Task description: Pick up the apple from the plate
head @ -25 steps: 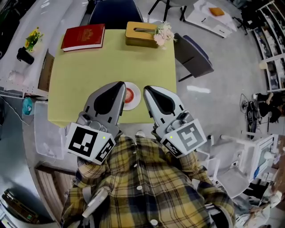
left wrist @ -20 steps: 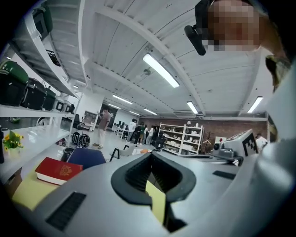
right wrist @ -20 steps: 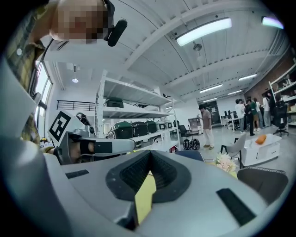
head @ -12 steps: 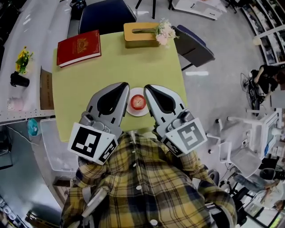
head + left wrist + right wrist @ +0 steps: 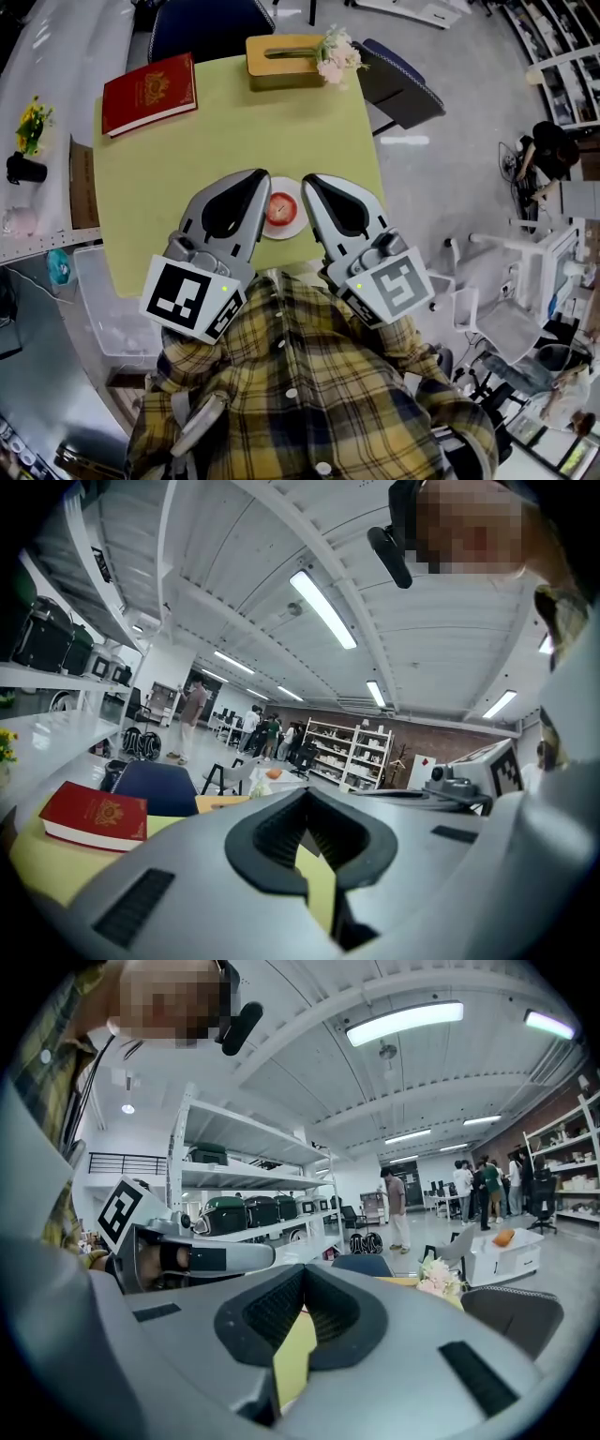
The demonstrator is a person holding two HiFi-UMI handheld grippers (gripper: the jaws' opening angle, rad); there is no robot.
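My left gripper (image 5: 253, 180) and my right gripper (image 5: 310, 182) both have their jaws pressed together, with nothing between them. They hang over the near edge of the yellow-green table (image 5: 234, 122), either side of the white plate (image 5: 293, 228) where the red apple (image 5: 280, 207) sits.
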